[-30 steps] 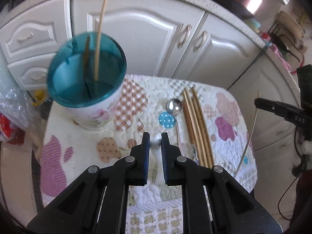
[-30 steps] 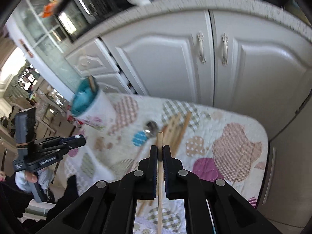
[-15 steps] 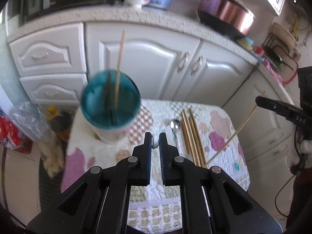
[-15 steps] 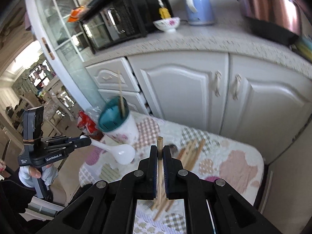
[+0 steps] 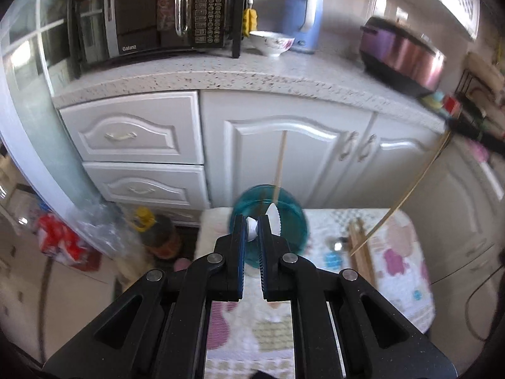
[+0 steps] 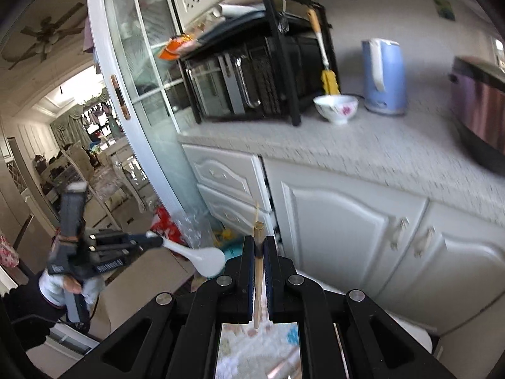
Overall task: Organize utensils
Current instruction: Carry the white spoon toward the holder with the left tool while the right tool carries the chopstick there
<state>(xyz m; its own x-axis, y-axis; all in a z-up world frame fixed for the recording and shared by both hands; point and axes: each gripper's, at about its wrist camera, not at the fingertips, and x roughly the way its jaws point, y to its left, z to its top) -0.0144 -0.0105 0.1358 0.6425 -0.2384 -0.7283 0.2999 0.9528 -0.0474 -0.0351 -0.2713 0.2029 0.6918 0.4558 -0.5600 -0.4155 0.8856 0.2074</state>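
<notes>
Two grippers carry utensils above a quilted table [image 5: 407, 252] in a home kitchen. The left gripper [image 5: 251, 232] is pressed together on the handle of a white spoon [image 6: 202, 257], whose bowl juts out to the side in the right wrist view. The grip at the handle's end likely lets the spoon drop in handle-up or bowl-first; which cannot be told yet. Just beyond the left fingertips sits the teal cup [image 5: 271, 221] on the table's far left corner, with one chopstick [image 5: 279, 167] already standing in it against the white cabinets [image 5: 296, 158].

The right gripper [image 6: 258, 249] pinches a wooden chopstick [image 6: 258, 271] upright between its pads, an attitude that suits lowering it end-first into the cup. In the left view that stick slants in from the far right, well apart from the cup.

More chopsticks [image 5: 361, 246] and a metal spoon [image 5: 337, 246] lie flat on the table to the right of the cup, not yet sorted. Judging by this, the job is under way with several pieces left.
</notes>
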